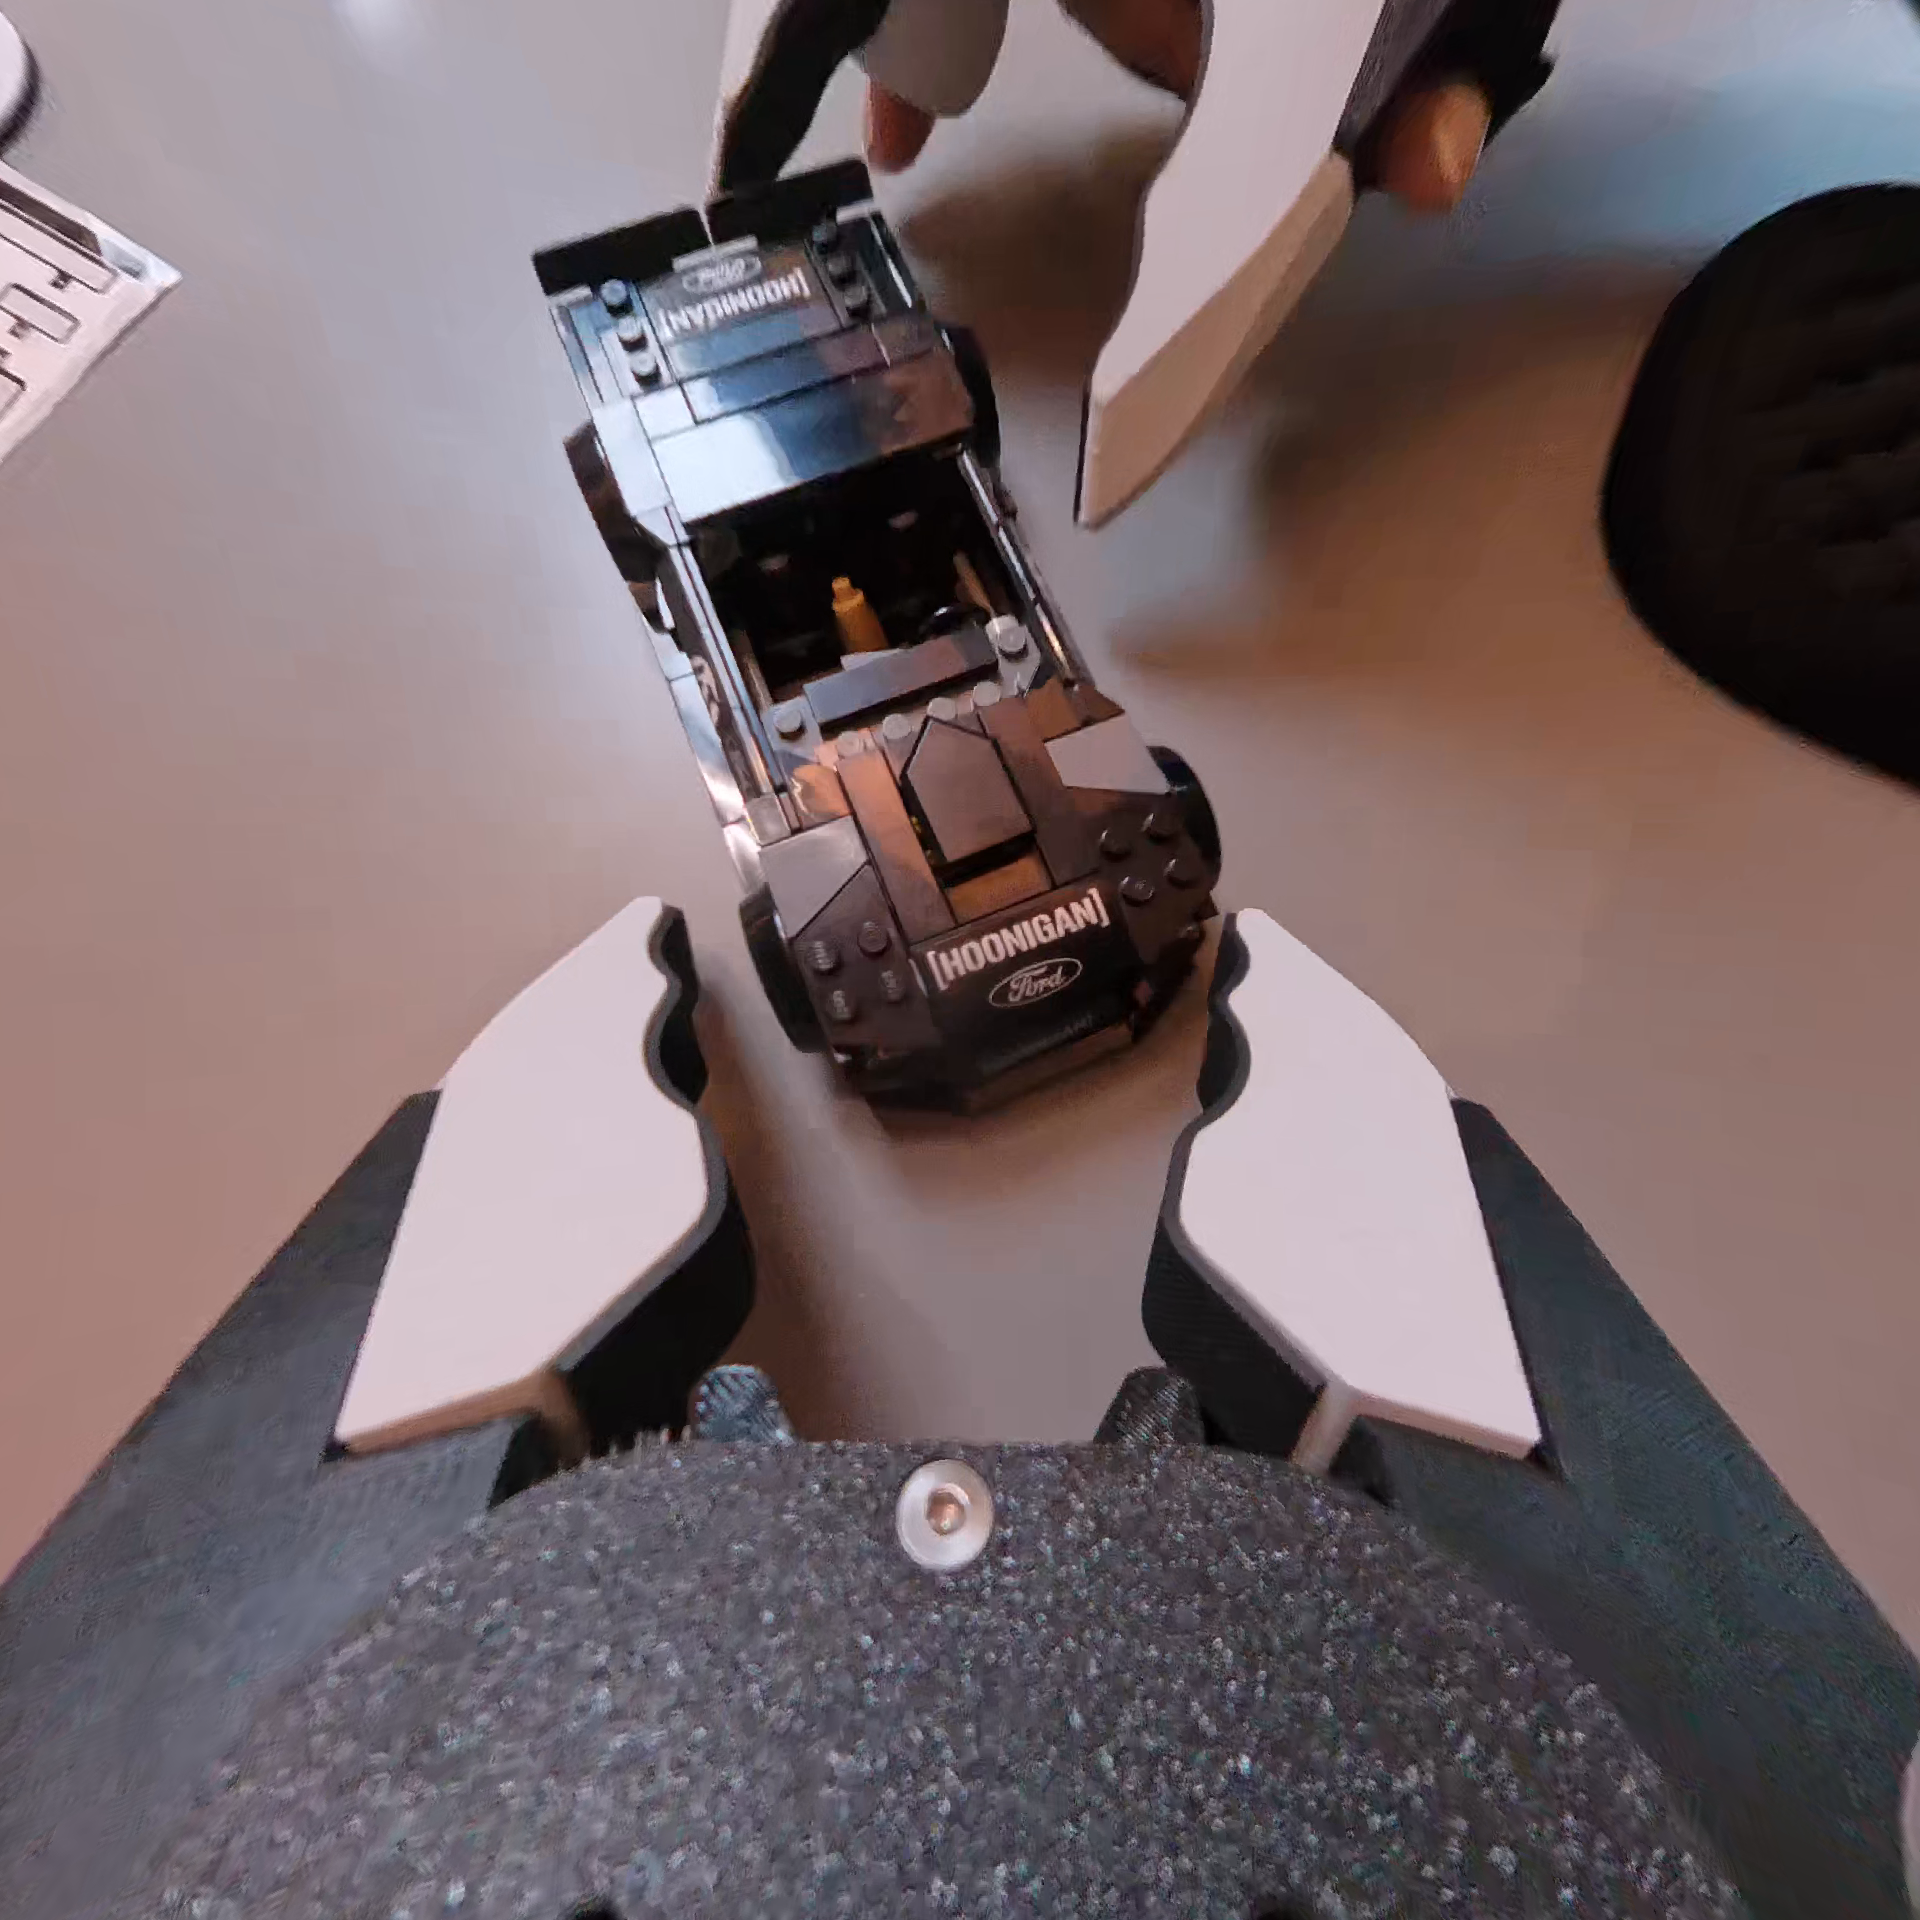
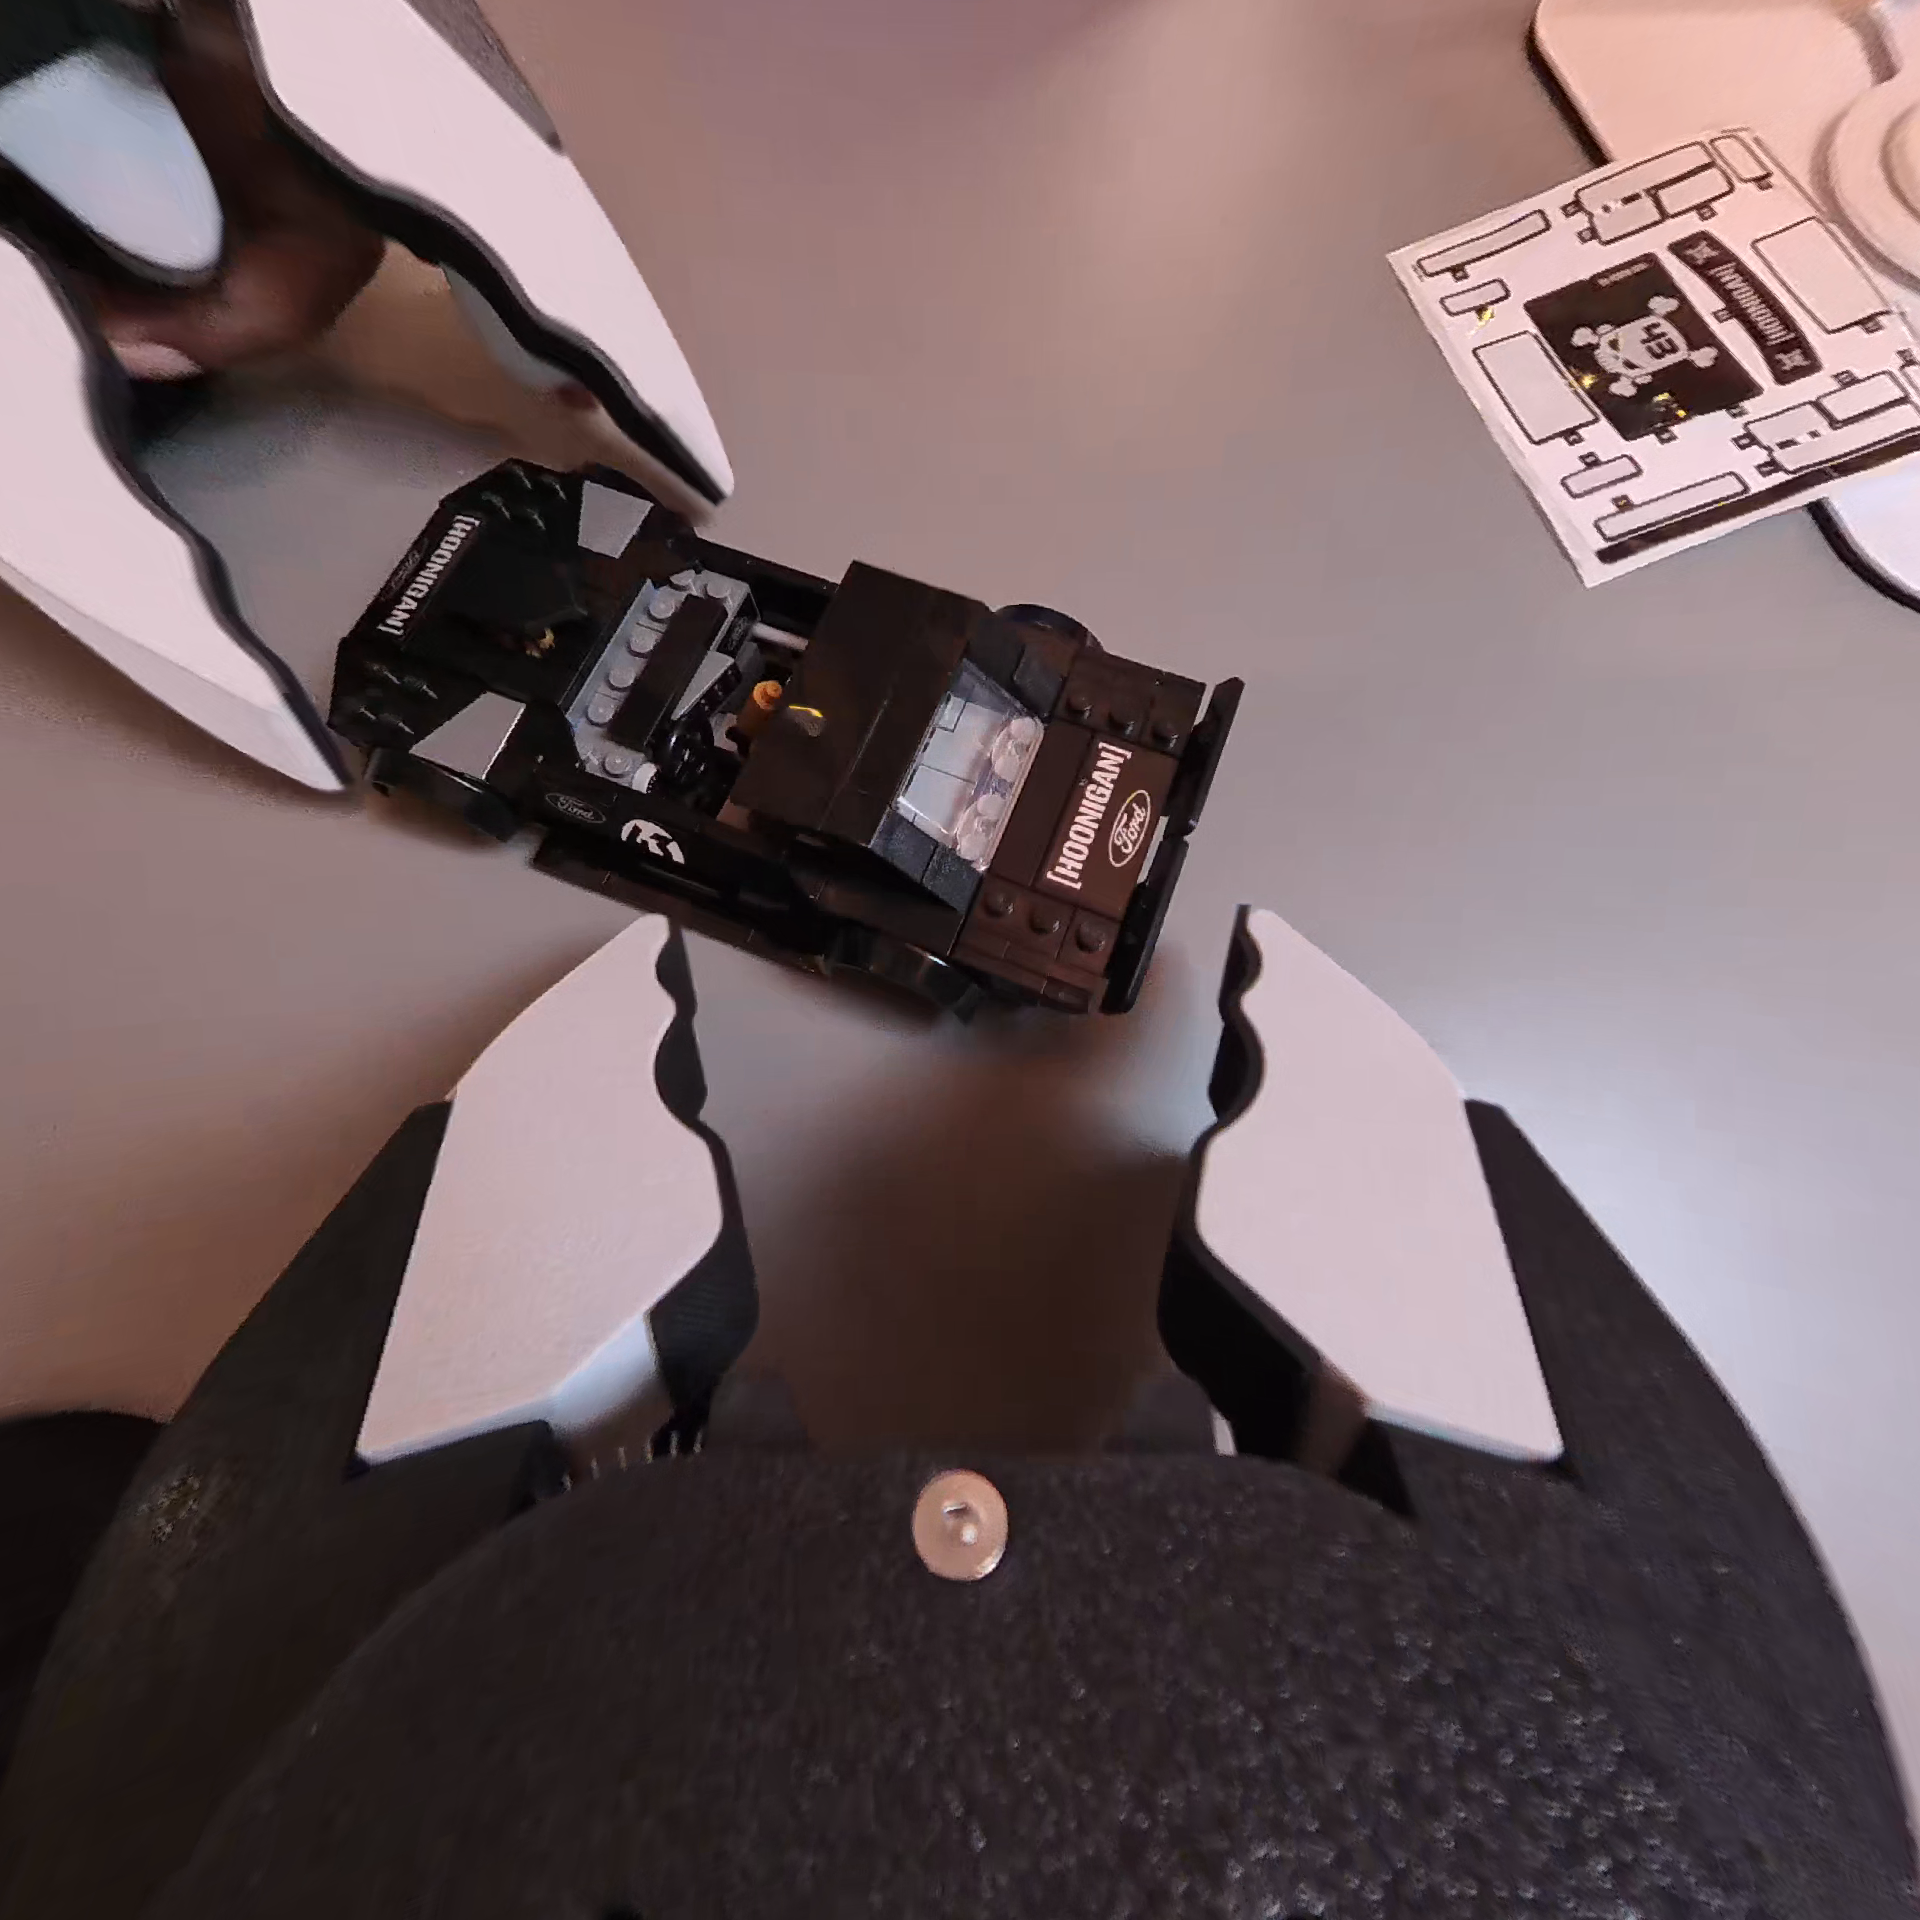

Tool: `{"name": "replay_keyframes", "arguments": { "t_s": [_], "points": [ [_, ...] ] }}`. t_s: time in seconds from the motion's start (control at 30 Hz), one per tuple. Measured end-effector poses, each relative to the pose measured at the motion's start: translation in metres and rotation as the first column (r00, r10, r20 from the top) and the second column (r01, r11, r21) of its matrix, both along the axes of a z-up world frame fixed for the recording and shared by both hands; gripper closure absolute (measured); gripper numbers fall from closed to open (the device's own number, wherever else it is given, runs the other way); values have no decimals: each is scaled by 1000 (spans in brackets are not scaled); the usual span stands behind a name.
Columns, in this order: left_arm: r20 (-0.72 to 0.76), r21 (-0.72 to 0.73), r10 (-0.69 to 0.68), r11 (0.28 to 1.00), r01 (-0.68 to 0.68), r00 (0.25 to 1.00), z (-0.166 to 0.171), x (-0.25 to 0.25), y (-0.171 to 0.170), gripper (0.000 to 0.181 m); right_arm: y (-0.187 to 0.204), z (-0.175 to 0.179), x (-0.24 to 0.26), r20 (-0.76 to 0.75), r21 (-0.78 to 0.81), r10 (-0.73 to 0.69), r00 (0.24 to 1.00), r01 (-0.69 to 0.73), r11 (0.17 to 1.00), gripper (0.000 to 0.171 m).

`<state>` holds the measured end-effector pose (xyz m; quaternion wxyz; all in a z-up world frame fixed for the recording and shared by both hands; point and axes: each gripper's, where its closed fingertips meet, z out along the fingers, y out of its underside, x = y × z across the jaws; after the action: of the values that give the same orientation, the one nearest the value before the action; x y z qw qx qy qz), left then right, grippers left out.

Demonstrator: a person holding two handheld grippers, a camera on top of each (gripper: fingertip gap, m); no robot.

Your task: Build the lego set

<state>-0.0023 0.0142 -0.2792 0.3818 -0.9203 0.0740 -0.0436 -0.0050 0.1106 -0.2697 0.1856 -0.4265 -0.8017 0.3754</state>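
A black lego car stands on the grey table, with white lettering at both ends and an open cockpit holding a small tan piece. My left gripper is open, a fingertip on each side of the car's near end, apart from it. In the right wrist view the car lies slantwise with a clear window piece. My right gripper is open and empty just short of the car's other end. The left gripper shows at upper left there; the right gripper shows at the top of the left wrist view.
A sticker sheet lies on the table at the back right, partly under a white base; it also shows at the left edge of the left wrist view. A person's fingers hold the right gripper.
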Motion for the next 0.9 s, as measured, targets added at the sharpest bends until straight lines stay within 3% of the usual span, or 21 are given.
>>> {"name": "replay_keyframes", "arguments": {
  "t_s": [0.1,0.33,0.43,0.77,0.9],
  "points": [
    [40,-13,-44,999,45,998,-1,-1,-1,99,-1,3,2,-30,-4,-46,998,46,999,87],
    [173,12,-84,996,83,981,7,17,-12,105,19,-1,-5,-111,57,-200,973,208,977,105],
    [133,34,-102,995,98,986,9,21,-11,105,21,-1,-13,-120,55,-217,969,224,973,115],
    [173,77,-90,994,78,981,22,-9,0,105,14,16,-9,-135,-2,-230,964,232,973,114],
    [169,229,-28,973,-12,985,56,-62,16,129,17,54,-2,-278,-96,-330,902,316,944,110]
  ]
}}
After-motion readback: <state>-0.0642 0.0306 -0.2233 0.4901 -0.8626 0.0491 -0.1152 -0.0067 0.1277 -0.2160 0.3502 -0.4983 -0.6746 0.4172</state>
